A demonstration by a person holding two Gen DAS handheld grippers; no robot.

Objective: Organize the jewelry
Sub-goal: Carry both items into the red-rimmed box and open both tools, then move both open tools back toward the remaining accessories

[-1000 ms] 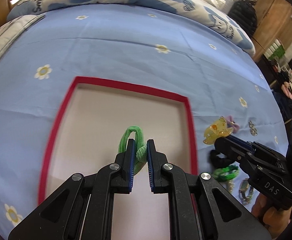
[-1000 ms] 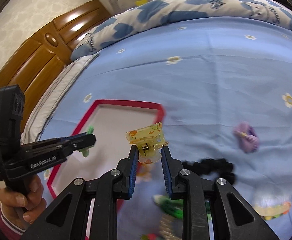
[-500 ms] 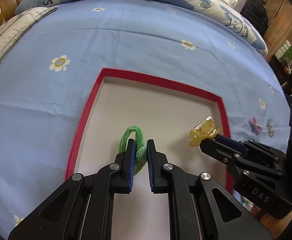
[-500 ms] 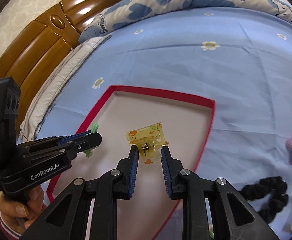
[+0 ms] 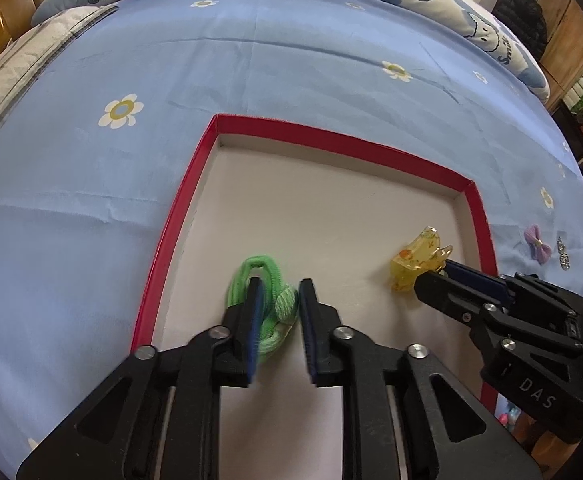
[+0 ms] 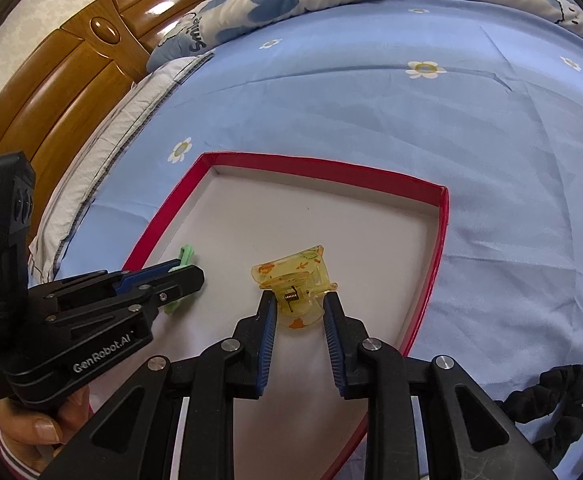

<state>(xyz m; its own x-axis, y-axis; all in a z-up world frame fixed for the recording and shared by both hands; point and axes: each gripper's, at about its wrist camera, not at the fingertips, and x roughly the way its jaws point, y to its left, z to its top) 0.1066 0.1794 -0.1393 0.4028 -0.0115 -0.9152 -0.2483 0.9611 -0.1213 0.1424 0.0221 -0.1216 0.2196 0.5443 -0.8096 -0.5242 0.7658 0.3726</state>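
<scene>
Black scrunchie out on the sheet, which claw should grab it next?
Right, probably. The scrunchie lies just outside the tray beside the right claw; the left claw works at the tray's far side.

Red-rimmed tray (image 5: 375, 149) – pale inside, green hair tie (image 5: 277, 300), translucent yellow clip (image 6: 297, 280) (orange motifs), blue daisy-print sheet (image 5: 271, 72)

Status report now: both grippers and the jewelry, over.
Left gripper jaws opening around green hair tie. Right gripper holds yellow claw clip. Both over red-rimmed tray. Nothing blocking.
</scene>
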